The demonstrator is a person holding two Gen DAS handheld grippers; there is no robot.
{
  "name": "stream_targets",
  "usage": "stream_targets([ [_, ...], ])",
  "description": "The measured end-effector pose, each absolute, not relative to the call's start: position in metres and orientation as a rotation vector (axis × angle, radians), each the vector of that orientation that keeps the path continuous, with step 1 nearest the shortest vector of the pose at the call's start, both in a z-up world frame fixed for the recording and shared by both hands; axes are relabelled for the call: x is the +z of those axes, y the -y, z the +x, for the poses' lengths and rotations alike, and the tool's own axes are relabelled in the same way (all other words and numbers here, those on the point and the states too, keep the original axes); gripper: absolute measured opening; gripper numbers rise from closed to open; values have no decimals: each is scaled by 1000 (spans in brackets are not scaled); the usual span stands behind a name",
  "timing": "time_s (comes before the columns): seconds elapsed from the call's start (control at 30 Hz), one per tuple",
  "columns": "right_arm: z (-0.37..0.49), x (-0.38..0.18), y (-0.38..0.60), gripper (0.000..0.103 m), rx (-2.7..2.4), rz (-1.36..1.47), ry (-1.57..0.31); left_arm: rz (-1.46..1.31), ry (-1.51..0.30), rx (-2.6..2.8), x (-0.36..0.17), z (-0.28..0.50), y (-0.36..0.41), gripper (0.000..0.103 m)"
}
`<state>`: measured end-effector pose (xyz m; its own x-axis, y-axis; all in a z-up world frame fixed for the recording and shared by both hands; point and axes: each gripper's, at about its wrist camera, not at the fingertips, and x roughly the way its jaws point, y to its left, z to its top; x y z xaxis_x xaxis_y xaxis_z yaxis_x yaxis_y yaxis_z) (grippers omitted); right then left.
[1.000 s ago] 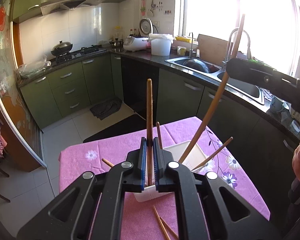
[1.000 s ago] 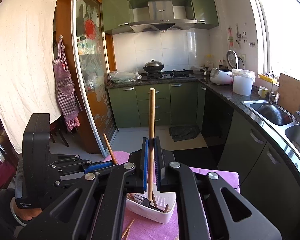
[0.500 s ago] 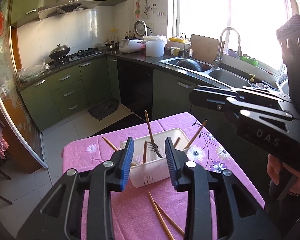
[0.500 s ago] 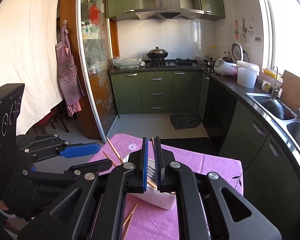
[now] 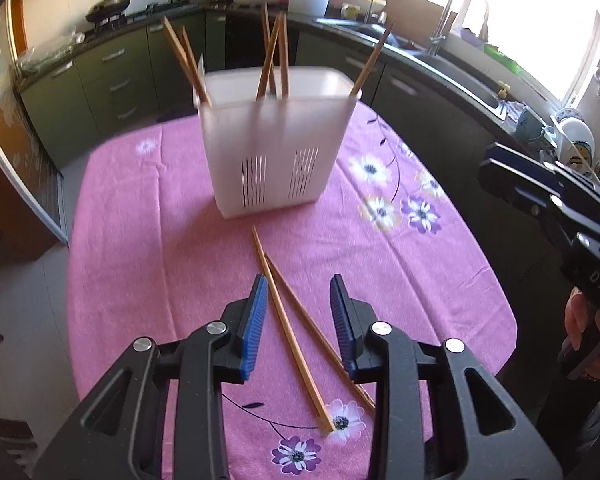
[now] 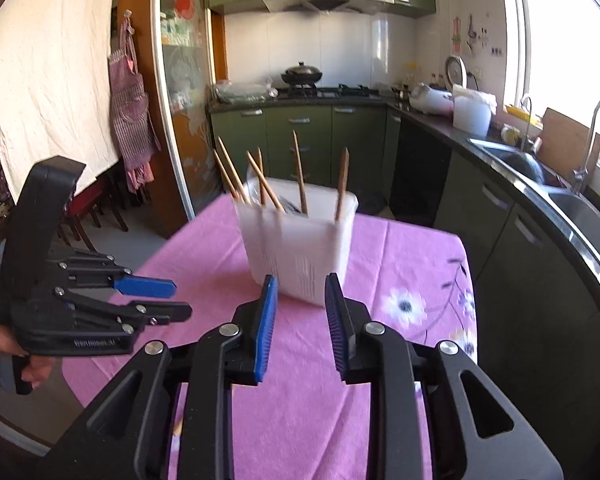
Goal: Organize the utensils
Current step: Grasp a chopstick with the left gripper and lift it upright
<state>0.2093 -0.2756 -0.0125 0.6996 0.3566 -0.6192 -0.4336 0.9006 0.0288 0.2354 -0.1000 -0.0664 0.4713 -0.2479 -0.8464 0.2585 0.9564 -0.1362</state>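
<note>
Left claw (image 5: 298, 320) partly open above the table (image 5: 148, 248), blue ribbed pads (image 5: 254, 328) apart and pressing on nothing, with two loose chopsticks (image 5: 288, 320) lying on the cloth in the gap below. Right claw (image 6: 300, 320) with jaws opening, nothing between the blue ribbed pads (image 6: 266, 328), only pink cloth and the foot of the holder behind them. Both claws of matte black plastic with round silver screw heads, each gripped by a hand: right hand (image 5: 588, 336) at the edge of the left wrist view, left hand (image 6: 8, 356) at the edge of the right wrist view. Loose chopsticks thin, tapered, pale brown wood, crossing near their far ends and spreading toward the near table edge, one tip resting on a printed flower. White plastic holder (image 5: 278, 148) standing upright toward the far half of the table, boxy with rounded corners, smooth translucent walls and two patches of narrow vertical slots low on the near face. More wooden chopsticks (image 5: 274, 56) standing inside the holder, leaning outward at different angles, pointed ends up. Table covered by a soft pink cloth printed with white and purple flowers on thin dark stems. Holder slightly blurred in both views.
</note>
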Motion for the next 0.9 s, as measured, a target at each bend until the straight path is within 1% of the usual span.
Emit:
stream_targets([
  [0.13,206,-65,298,25,411,-74,-764,34,-1140,-242,-112,250,106,31],
  [0.3,200,-98,319,25,409,-20,-814,43,-1234,-176,-144,272,111,31],
  [0.43,201,-108,333,25,408,6,-833,51,-1270,-154,-153,281,116,29],
  [0.47,205,-107,335,25,407,13,-836,59,-1276,-145,-154,284,118,27],
  [0.53,205,-110,340,25,407,26,-840,68,-1290,-133,-158,287,120,17],
  [0.57,206,-111,341,25,408,30,-841,71,-1296,-131,-159,289,121,16],
  [0.63,207,-112,344,29,408,37,-842,79,-1306,-120,-162,292,123,15],
  [0.9,206,-116,344,29,418,42,-849,110,-1317,-83,-168,303,129,15],
])
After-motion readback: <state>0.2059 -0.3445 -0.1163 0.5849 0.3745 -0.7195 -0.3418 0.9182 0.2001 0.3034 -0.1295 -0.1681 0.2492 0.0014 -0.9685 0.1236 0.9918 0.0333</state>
